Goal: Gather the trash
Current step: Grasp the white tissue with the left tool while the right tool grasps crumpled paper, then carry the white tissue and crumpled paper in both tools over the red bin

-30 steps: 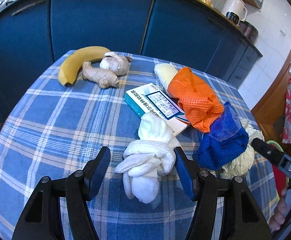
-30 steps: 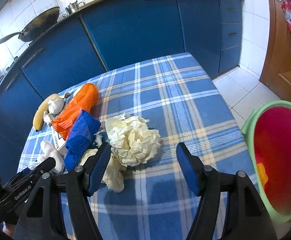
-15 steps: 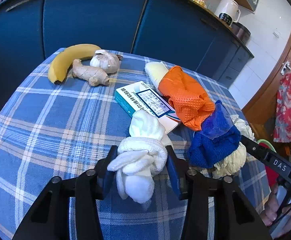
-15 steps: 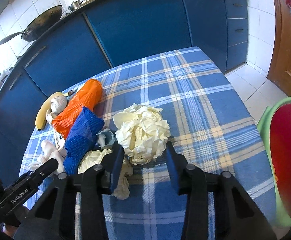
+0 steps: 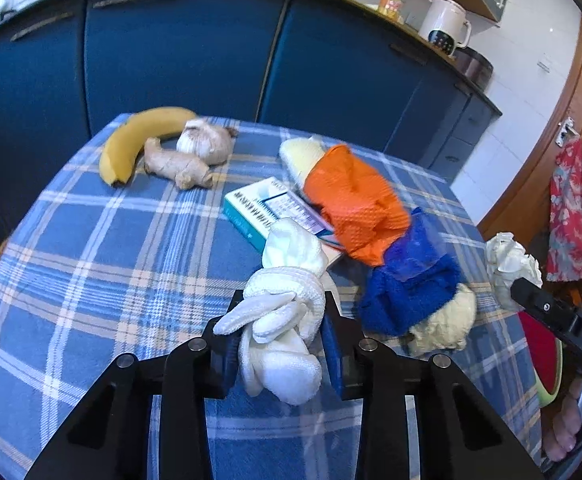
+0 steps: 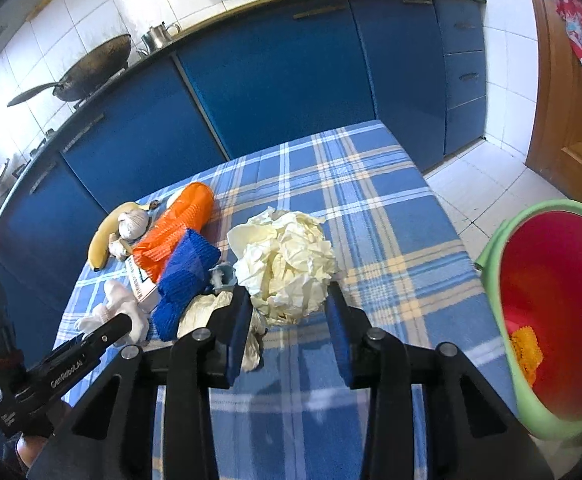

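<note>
My left gripper (image 5: 281, 342) is shut on a white knotted cloth wad (image 5: 287, 308) and holds it just above the blue checked tablecloth (image 5: 91, 248). My right gripper (image 6: 289, 310) is shut on a crumpled cream paper ball (image 6: 287, 260), lifted slightly off the cloth; the ball also shows in the left wrist view (image 5: 509, 264). A green bin with a red inside (image 6: 551, 320) stands on the floor to the right of the table, with an orange scrap in it.
On the table lie a banana (image 5: 139, 140), ginger (image 5: 179, 164), garlic (image 5: 205, 142), a teal box (image 5: 267, 212), an orange cloth (image 5: 355, 200), a blue cloth (image 5: 407, 288) and a cream wad (image 5: 445, 326). Blue cabinets (image 6: 283, 76) stand behind the table.
Both grippers closed from open: the left onto the white cloth wad, the right onto the paper ball. Both objects have risen slightly off the table.
</note>
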The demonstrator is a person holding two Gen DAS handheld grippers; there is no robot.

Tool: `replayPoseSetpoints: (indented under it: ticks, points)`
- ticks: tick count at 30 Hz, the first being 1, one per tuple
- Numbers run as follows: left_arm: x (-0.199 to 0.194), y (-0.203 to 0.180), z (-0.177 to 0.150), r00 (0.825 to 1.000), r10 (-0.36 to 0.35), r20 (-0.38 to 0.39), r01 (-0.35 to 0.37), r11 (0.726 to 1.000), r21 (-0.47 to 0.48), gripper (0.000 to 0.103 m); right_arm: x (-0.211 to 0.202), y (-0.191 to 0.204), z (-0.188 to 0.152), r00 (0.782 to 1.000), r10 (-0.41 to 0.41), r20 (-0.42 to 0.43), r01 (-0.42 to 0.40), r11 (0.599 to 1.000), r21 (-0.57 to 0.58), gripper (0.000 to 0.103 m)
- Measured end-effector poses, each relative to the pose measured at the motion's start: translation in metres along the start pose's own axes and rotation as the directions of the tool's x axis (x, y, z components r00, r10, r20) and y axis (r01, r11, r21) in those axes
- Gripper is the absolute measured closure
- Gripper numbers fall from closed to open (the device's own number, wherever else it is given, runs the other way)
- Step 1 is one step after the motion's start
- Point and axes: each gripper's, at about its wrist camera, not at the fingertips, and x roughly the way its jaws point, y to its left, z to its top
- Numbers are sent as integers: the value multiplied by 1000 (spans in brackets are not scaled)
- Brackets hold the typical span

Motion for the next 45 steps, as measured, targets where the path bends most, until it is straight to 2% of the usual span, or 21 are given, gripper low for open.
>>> replayPoseSetpoints:
  ticks: [13,25,36,45]
  points:
    - [-49,-40,-3,996,-71,49,68,995,68,67,-58,-29,-17,998,-22,51,19,998,60,64]
    - [-65,-92,-10,987,-160,14,157,979,133,67,-108,-75,-35,992,-79,103,62,986,158,64]
    - [-60,-158,-20,972,-232,-44,236,942,238,67,-135,-130,-50,982,-143,120,108,959,260,63]
    - [-45,-213,-27,957,-273,-95,289,902,321,67,-140,-179,-64,978,-184,99,141,931,338,63]
